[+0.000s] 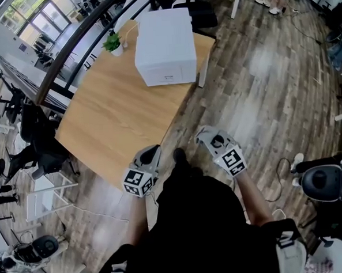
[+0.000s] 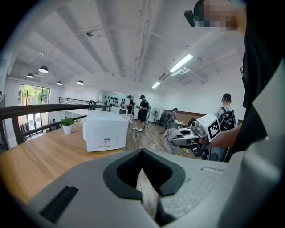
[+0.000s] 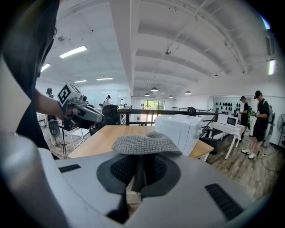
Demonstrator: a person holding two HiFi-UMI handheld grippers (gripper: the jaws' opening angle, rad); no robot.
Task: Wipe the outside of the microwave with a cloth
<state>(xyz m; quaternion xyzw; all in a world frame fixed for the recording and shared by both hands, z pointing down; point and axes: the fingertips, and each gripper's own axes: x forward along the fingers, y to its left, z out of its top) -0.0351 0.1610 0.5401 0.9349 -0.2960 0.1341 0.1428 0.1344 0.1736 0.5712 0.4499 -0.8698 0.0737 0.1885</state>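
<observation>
At the far end of the wooden table (image 1: 112, 119) stands the microwave (image 1: 164, 47), a plain white box with a small label on its near face, well apart from both tools. The right gripper (image 3: 137, 176) pinches a grey knitted cloth (image 3: 144, 143). The left gripper (image 2: 147, 196) is closed and empty.

Beneath you lies a grey-brown wood-plank floor (image 1: 259, 70). Ahead of you stands a light rectangular wooden table (image 1: 112, 119), with a small green plant in a white pot (image 1: 114, 45) near its far edge. A dark metal railing (image 1: 67, 53) runs just behind the table, and beyond it are tall glazed windows (image 1: 36, 14). A black office chair (image 1: 38, 141) sits at the table's left. Above you, the white beamed ceiling (image 2: 120, 40) carries lit strip lights (image 2: 180, 63) and round pendant lamps (image 2: 43, 69).
</observation>
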